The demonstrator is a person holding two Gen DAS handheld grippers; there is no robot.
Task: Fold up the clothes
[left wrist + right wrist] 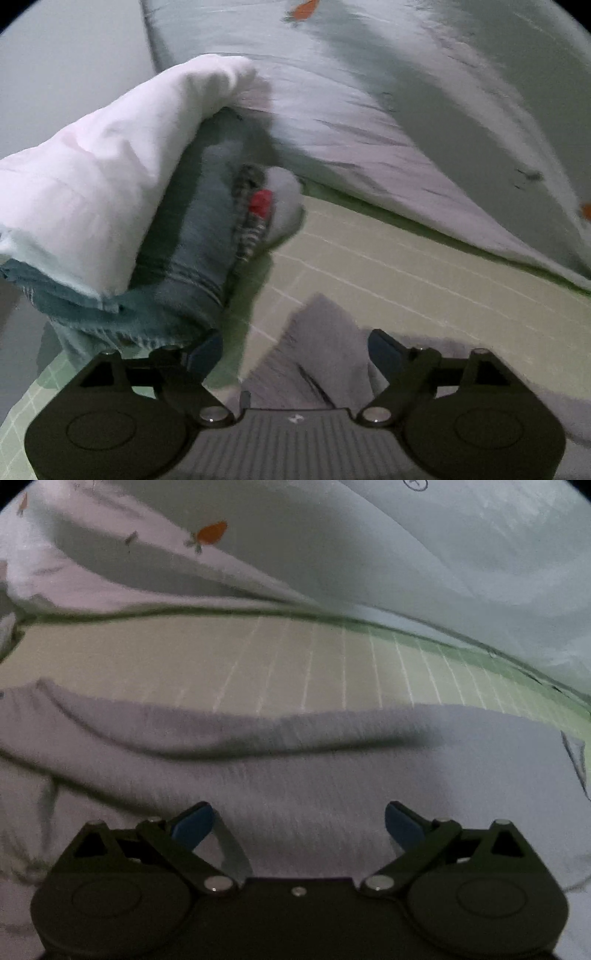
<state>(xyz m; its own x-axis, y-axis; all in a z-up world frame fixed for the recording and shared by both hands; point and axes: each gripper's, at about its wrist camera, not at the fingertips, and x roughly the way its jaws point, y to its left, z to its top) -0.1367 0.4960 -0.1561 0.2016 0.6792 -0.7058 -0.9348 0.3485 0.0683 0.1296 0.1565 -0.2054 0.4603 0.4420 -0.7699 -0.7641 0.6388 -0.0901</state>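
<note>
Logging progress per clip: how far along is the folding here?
Done: nothing looks folded yet; a pile of clothes sits bunched beside the work area. In hand: nothing; the left gripper and right gripper are open over the grey garment. Left: fold it, then the pile.

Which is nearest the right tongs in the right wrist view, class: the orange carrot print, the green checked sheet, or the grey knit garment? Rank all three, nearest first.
1. Grey knit garment: directly beneath the open right tongs.
2. Green checked sheet: the band beyond the garment.
3. Orange carrot print: upper left, on the pale quilt behind.
</note>
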